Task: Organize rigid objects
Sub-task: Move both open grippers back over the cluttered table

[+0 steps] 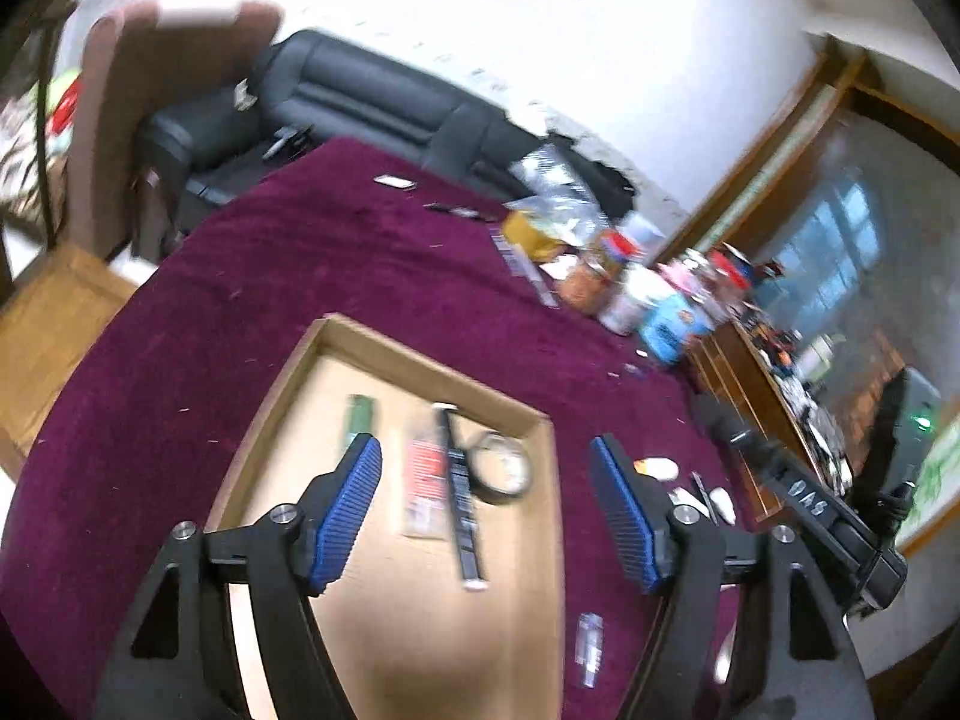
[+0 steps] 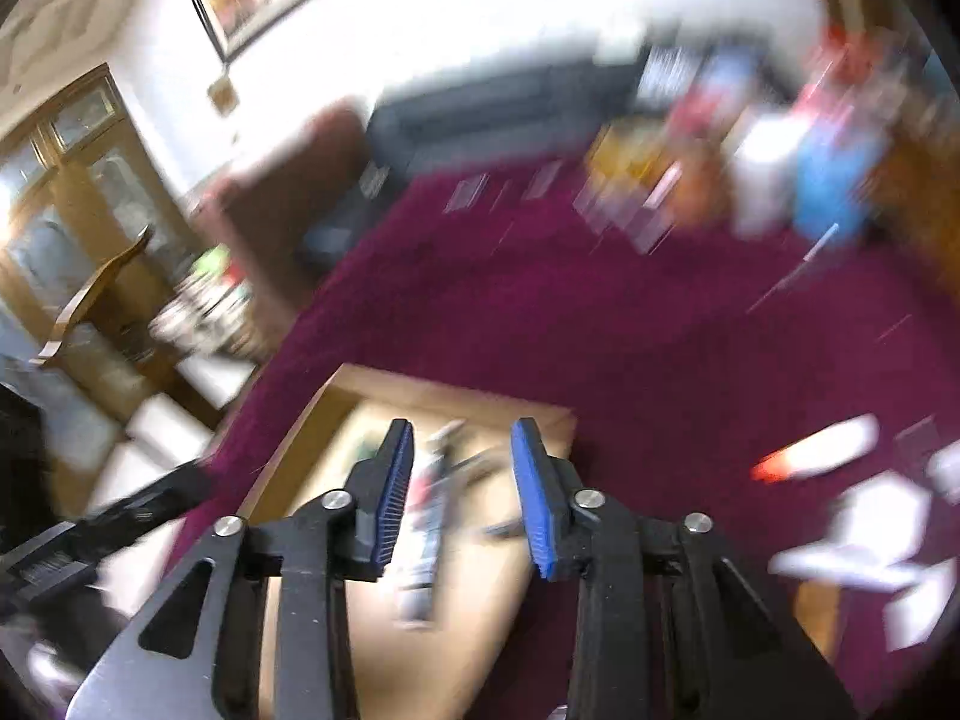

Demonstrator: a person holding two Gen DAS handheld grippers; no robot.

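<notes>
Cardboard tray [image 1: 336,336] lies beneath both claws, left [image 1: 486,468] wide, right [image 2: 462,456] narrower, both empty.

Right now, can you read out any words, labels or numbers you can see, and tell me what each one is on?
"DAS" (partly legible, letters inverted): white lettering on the black bar of the other hand-held gripper in the left wrist view.
Red-and-white flat packet in the shallow cardboard box: print too blurred to read.
Jars and packages at the far edge of the maroon tablecloth: labels too blurred.
Right wrist view: nothing readable.
</notes>
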